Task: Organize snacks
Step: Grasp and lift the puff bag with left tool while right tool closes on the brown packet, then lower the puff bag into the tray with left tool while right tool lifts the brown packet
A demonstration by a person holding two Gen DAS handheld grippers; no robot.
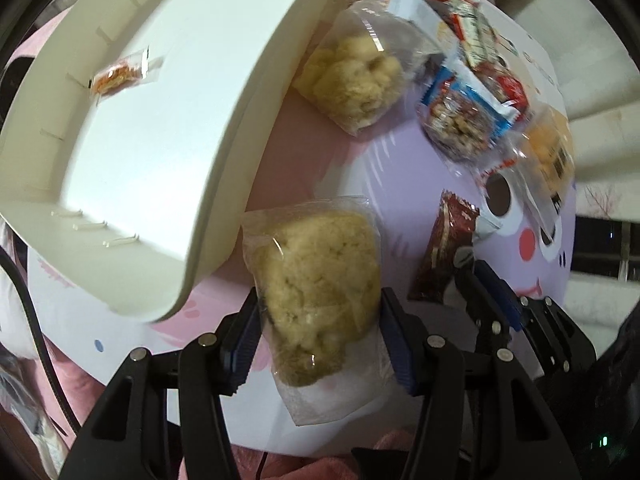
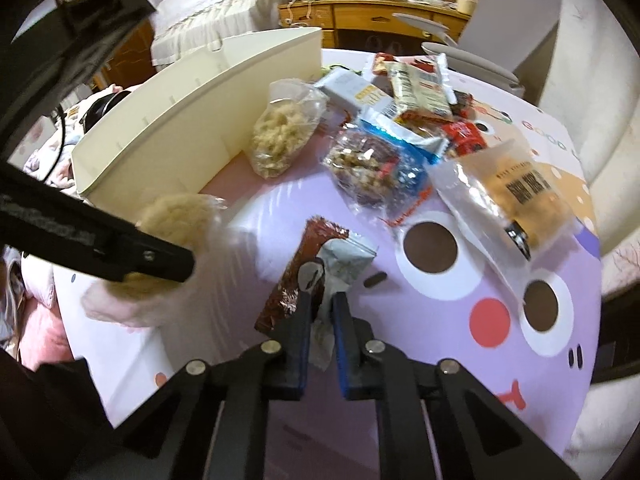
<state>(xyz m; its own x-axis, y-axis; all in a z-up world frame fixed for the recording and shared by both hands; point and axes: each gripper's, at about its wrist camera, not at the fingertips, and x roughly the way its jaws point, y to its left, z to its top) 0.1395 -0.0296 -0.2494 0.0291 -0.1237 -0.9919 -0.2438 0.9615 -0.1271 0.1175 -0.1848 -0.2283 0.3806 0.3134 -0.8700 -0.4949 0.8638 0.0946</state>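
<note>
My left gripper is shut on a clear bag of pale yellow puffed snack and holds it beside the cream storage bin. One small orange-wrapped snack lies inside the bin. My right gripper is shut on a small grey-white packet, next to a dark red wrapped bar on the table. The left gripper and its bag also show in the right wrist view. A second yellow puffed bag lies against the bin's wall.
A pile of packets sits at the far side of the pink and lilac cartoon tablecloth: a blue nut-bar pack, a clear bag with orange snack, red and white wrappers. A chair stands behind.
</note>
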